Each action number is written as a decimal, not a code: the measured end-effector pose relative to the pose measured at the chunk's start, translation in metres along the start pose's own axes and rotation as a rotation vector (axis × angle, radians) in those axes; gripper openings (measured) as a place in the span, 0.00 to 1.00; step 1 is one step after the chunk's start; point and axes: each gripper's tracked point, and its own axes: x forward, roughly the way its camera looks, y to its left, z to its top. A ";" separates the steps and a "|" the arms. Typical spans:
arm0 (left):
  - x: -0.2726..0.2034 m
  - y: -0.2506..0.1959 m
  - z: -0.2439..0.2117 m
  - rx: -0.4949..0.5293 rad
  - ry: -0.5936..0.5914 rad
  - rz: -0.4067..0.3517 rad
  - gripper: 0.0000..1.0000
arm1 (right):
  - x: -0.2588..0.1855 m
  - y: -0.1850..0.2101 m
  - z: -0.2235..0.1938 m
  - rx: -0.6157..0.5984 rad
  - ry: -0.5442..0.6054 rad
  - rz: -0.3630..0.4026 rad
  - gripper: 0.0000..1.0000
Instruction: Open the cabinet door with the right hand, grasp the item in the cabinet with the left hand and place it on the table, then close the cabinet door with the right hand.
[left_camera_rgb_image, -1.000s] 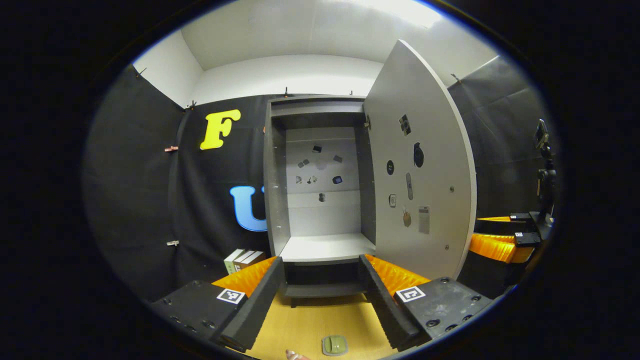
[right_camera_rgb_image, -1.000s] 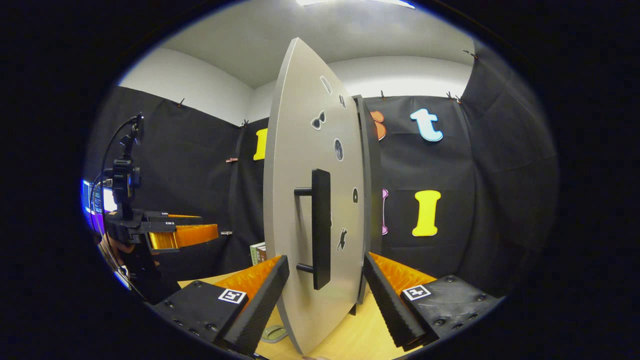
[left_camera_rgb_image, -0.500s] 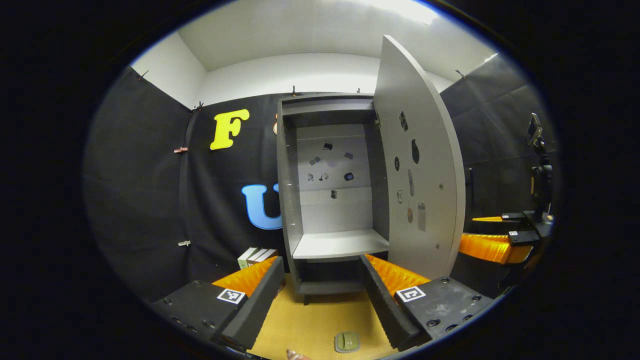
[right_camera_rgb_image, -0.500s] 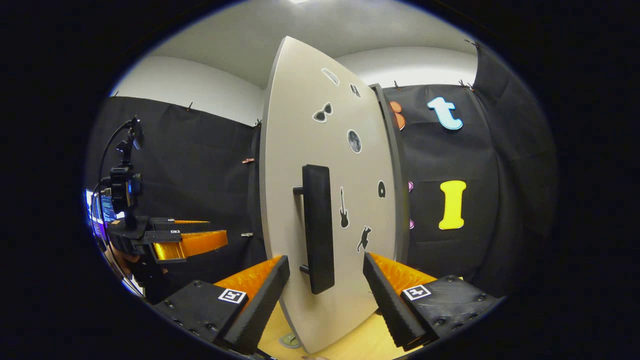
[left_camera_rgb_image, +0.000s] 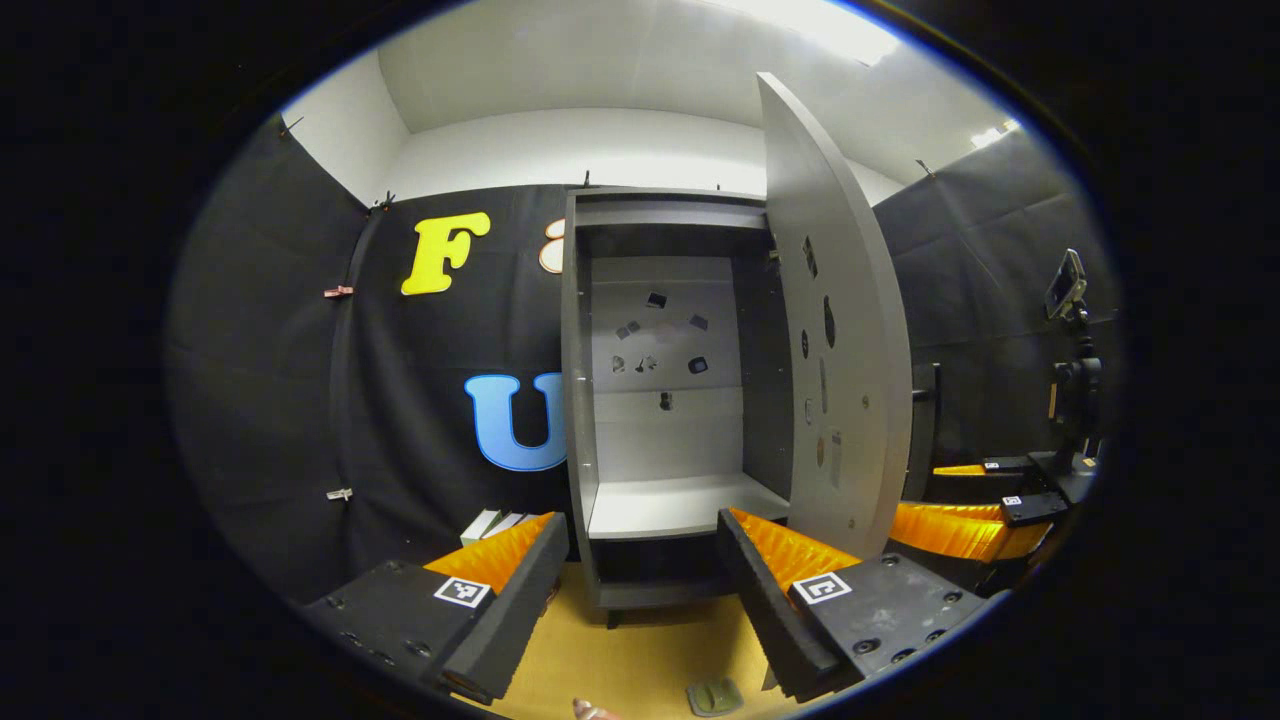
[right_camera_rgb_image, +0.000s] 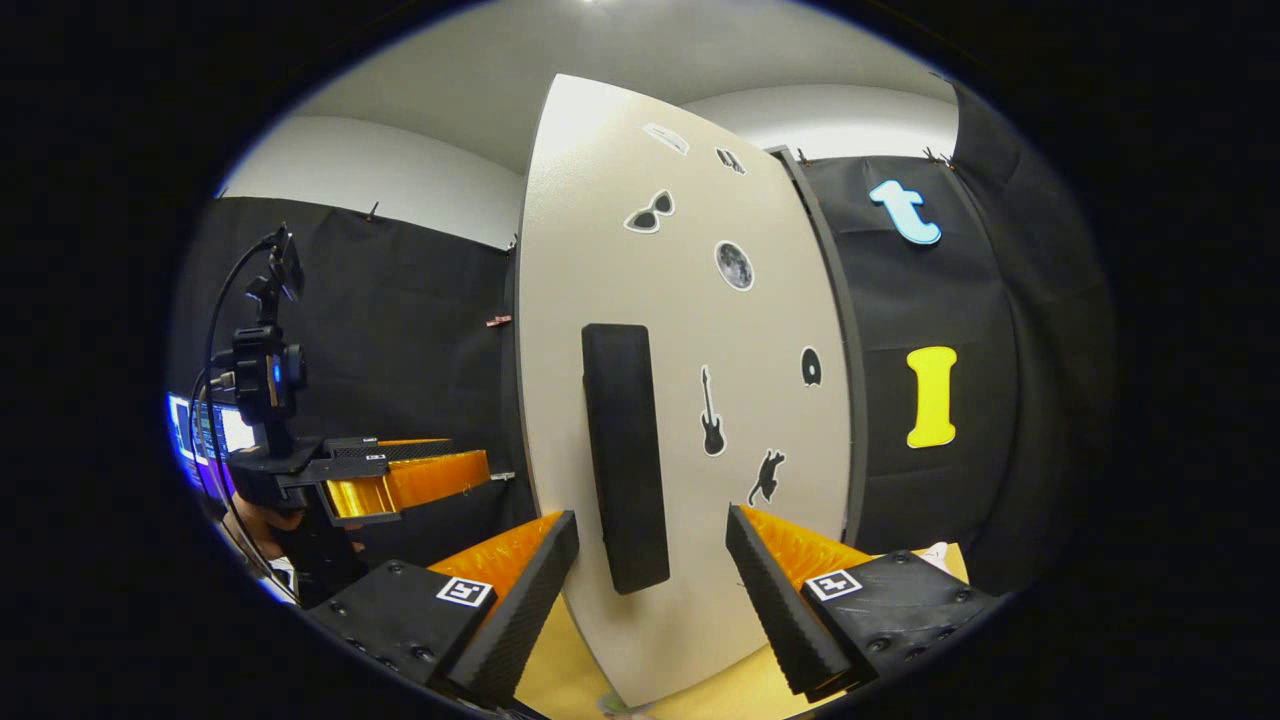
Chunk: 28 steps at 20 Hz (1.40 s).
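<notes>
My right gripper (right_camera_rgb_image: 650, 585) spread apart before the cabinet door (right_camera_rgb_image: 690, 400) handle (right_camera_rgb_image: 625, 455), my left gripper (left_camera_rgb_image: 640, 600) apart facing the open cabinet (left_camera_rgb_image: 665, 400), small green item (left_camera_rgb_image: 714, 696) on the near tabletop (left_camera_rgb_image: 640, 665)

Right tool (right_camera_rgb_image: 650, 590): ridged fingers, bolted mounts, square markers, cabled camera

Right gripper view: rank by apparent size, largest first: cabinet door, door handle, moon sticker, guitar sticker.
1. cabinet door, by far the largest
2. door handle, the tall dark bar on it
3. guitar sticker and moon sticker: too close to rank; the guitar is taller but thin, the moon round and wider.
</notes>
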 end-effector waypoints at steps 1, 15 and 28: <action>0.002 0.008 -0.004 0.001 0.004 0.003 0.94 | 0.011 0.005 -0.003 0.004 0.003 0.002 0.98; 0.037 0.008 -0.010 -0.050 0.017 -0.100 0.95 | 0.033 -0.020 0.002 -0.072 -0.041 -0.157 0.98; 0.081 -0.080 -0.006 -0.084 0.004 -0.136 0.96 | -0.001 -0.115 0.032 -0.116 -0.060 -0.279 0.98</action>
